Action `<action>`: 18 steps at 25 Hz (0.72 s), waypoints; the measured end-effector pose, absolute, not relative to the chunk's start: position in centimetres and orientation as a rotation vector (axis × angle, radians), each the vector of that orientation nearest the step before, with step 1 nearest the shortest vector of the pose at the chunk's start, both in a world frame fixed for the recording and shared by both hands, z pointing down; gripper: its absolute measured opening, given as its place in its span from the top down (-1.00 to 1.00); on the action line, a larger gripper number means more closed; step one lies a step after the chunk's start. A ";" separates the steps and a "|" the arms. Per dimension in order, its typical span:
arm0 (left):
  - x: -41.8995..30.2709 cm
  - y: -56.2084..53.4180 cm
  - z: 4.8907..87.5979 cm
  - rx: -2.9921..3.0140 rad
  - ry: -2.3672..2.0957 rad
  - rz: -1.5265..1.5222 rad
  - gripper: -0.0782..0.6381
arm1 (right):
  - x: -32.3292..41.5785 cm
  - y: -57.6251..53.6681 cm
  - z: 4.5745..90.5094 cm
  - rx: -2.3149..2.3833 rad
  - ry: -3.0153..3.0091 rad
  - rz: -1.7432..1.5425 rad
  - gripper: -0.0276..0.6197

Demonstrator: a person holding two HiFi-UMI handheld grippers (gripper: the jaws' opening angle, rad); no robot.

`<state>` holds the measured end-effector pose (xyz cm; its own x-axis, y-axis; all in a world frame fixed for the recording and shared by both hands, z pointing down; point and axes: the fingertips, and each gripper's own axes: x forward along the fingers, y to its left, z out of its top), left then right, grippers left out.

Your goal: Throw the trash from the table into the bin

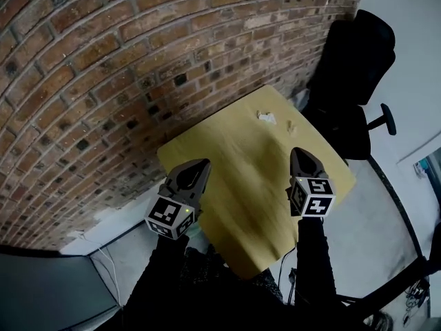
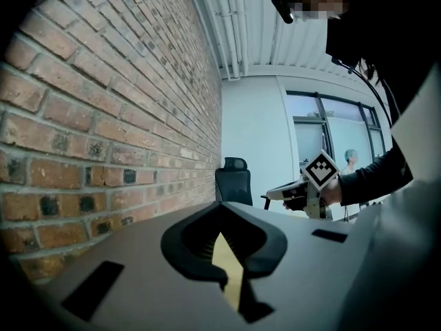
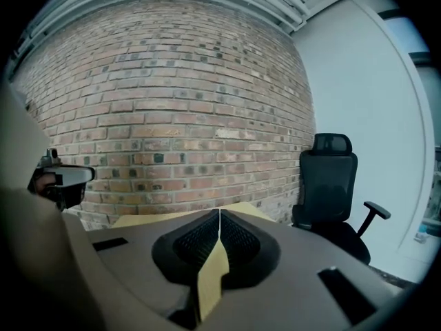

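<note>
Brick wall (image 1: 83, 81) fills the left of the scene and runs along the table's far-left edge

Next, left gripper (image 1: 198, 165): poised over the near-left corner of the table (image 1: 238, 150), nose pointing toward the far end. Jaws pressed together, nothing held (its own view shows only a sliver of yellow tabletop through the slot behind the tips)

Centre: tabletop bare on the near half. The trash sits at the far end, a white crumpled scrap (image 1: 267, 118) with a smaller scrap (image 1: 291, 125) just to its right. Both lie loose on the wood, well apart from either tool and not yet touched

Right of that, right gripper (image 1: 298, 154): over the near-right part of the table, closer to the scraps than the left one. Its jaws are also fully together and empty. It looks the likelier tool for the first pick, though it would have to open before it can take anything

Far right: black office chair (image 1: 351, 67), beside the table's far-right corner

No bin made out in any view, so the drop point is unknown from here. Judgement: task at its start, reach toward the trash comes first
</note>
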<state>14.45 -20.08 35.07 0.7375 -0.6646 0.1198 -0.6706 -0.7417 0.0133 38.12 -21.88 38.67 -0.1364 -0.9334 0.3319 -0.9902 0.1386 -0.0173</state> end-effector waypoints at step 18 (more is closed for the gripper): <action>13.6 -22.0 37.4 2.730 -1.361 0.283 0.78 | 44.4 -31.2 46.7 1.816 -2.072 0.425 0.40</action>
